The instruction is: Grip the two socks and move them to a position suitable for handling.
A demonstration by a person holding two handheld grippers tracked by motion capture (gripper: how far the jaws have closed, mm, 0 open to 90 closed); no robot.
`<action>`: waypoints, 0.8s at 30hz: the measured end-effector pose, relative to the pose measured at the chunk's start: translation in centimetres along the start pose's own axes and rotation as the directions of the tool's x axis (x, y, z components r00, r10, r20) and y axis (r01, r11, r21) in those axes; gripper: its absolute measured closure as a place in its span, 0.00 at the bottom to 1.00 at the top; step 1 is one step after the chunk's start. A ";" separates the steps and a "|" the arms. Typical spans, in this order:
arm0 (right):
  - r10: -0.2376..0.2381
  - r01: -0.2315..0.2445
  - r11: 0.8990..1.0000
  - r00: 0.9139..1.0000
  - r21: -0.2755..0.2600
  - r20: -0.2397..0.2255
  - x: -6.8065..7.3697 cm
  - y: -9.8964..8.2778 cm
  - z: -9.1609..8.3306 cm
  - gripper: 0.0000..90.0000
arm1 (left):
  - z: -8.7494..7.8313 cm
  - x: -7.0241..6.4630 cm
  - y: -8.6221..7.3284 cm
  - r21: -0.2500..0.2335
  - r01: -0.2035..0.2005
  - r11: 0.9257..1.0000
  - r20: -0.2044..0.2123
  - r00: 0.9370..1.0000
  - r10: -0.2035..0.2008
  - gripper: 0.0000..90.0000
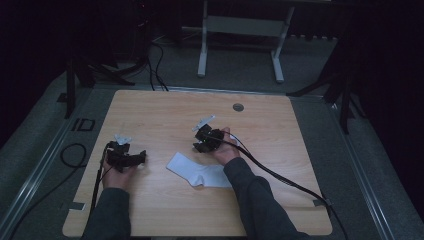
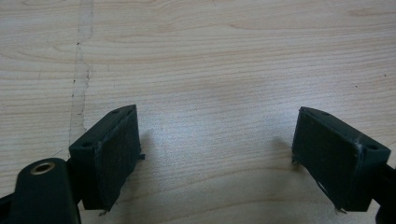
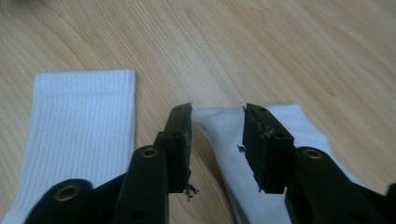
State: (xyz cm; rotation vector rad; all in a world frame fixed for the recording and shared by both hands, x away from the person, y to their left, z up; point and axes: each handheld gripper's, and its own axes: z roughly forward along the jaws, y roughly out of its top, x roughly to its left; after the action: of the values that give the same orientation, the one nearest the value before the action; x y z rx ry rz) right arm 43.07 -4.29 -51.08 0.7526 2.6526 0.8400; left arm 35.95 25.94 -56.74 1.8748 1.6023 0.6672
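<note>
Sock: white sock (image 1: pixel 199 173) lies flat on the wooden table (image 1: pixel 150 115), between both hands.
Right gripper (image 3: pixel 217 140): jaws apart, nothing clamped, above the sock.
Left gripper (image 2: pixel 217 154): jaws wide apart over bare wood.

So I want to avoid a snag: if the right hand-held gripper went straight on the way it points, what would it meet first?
Probably the white sock: the right hand-held gripper, jaws apart, points down at it, though depth is unclear.

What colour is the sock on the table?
White, with a ribbed cuff; the sock shows best in the right gripper view.
</note>
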 end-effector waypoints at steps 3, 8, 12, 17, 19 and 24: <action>0.017 -0.017 1.000 1.000 0.018 -0.012 -0.2 -0.3 1.0 0.61 | 0.0 0.0 0.0 0.000 0.000 1.000 0.000 1.000 0.000 0.17; 0.008 -0.008 0.999 1.000 0.042 -0.001 -0.4 -0.5 2.1 0.78 | 0.0 0.0 0.0 0.000 0.000 1.000 0.000 1.000 0.000 0.17; 0.020 -0.020 1.000 1.000 0.021 0.002 -0.6 -0.6 1.7 0.96 | 0.0 0.0 0.0 0.000 0.000 1.000 0.000 1.000 0.000 0.17; 0.000 0.002 0.998 0.999 -0.055 0.038 -0.5 -0.1 -1.2 0.96 | 0.0 0.0 0.0 0.000 -0.002 1.000 0.000 1.000 0.002 0.17; 0.010 -0.006 0.996 0.999 -0.085 0.046 -0.7 0.1 -2.5 0.96 | 0.0 0.0 0.0 0.000 -0.002 1.000 0.000 1.000 0.002 0.17; 0.031 -0.020 0.990 0.997 -0.138 0.073 -1.6 -0.4 -5.1 0.96 | 0.0 0.0 0.0 0.000 -0.002 1.000 0.000 1.000 0.002 0.17</action>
State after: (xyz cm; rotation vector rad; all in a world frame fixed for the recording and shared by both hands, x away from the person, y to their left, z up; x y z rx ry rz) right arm 42.24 -7.82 -47.10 0.7693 2.4952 0.9694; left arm 35.96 25.95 -56.74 1.8763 1.6009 0.6682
